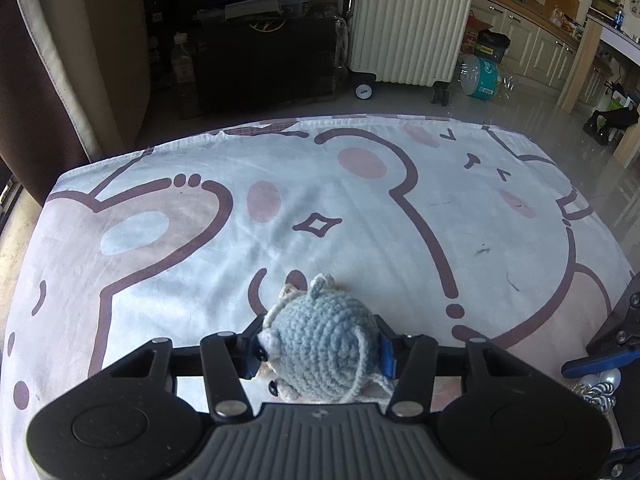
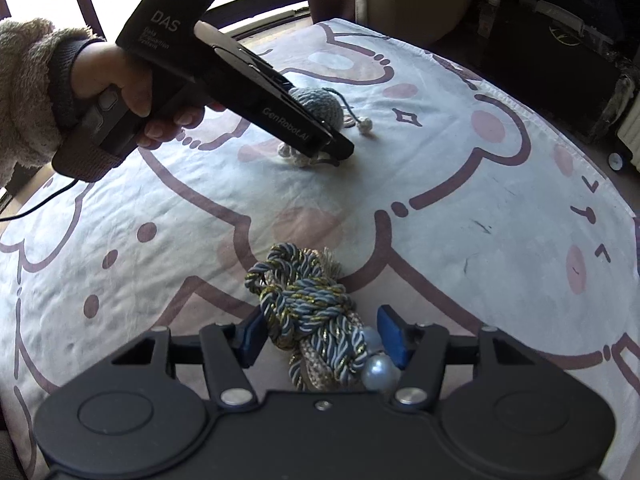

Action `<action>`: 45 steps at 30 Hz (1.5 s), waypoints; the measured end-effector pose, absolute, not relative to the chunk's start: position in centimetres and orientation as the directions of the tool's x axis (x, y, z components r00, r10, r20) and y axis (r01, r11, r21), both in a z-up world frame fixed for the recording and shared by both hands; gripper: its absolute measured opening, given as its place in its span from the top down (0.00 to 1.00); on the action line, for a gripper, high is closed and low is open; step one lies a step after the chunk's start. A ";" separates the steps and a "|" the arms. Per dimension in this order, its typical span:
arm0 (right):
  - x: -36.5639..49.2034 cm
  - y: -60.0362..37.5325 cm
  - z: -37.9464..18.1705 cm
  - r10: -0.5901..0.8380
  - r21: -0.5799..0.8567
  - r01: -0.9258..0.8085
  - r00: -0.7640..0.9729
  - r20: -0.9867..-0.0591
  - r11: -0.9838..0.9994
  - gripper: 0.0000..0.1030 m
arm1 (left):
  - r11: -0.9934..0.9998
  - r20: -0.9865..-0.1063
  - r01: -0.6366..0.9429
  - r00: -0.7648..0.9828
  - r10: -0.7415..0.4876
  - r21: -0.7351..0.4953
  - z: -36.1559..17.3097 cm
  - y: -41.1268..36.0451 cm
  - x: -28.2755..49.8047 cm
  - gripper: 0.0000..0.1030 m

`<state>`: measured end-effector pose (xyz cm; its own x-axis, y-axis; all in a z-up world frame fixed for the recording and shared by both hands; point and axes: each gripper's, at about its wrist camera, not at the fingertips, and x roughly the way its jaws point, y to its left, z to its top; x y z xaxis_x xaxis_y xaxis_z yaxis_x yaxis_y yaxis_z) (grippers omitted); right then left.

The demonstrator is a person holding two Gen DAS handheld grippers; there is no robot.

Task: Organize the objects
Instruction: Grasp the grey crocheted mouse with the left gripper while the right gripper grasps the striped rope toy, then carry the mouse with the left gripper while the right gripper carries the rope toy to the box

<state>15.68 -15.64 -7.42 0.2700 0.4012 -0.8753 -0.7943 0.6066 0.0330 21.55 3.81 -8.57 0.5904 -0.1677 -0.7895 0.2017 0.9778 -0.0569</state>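
Both wrist views look steeply down, close — sharing the bear-print cloth (image 1: pixel 224 240).

Pale blue crocheted yarn toy (image 1: pixel 324 340) with cream trim. Twisted cord bundle (image 2: pixel 308 304): blue, white, gold strands; pearl-white beads (image 2: pixel 376 372). White cloth (image 1: pixel 360 220) with brown-outlined cartoon bears, pink patches.
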 end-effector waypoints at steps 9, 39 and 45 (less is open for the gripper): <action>12.5 -16.0 -7.7 0.329 0.118 -0.635 0.224 -0.917 0.763 0.42 | 0.978 -0.804 0.192 0.567 -0.180 -0.083 -7.8 3.9 18.3 0.48; 7.3 -19.6 -3.8 0.434 0.208 -0.480 0.428 -0.792 0.852 0.45 | 0.970 -0.772 0.185 0.589 -0.238 -0.158 -3.4 1.1 11.5 0.48; 7.9 -21.5 -1.4 0.419 0.191 -0.440 0.510 -0.751 0.878 0.45 | 0.965 -0.748 0.217 0.613 -0.254 -0.150 -1.8 -0.5 12.2 0.48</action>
<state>7.88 -21.50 -1.44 0.5103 0.4193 -0.7509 -0.4396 0.8776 0.1913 12.22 -0.53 -1.83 0.6129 -0.2537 -0.7484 0.2166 0.9647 -0.1497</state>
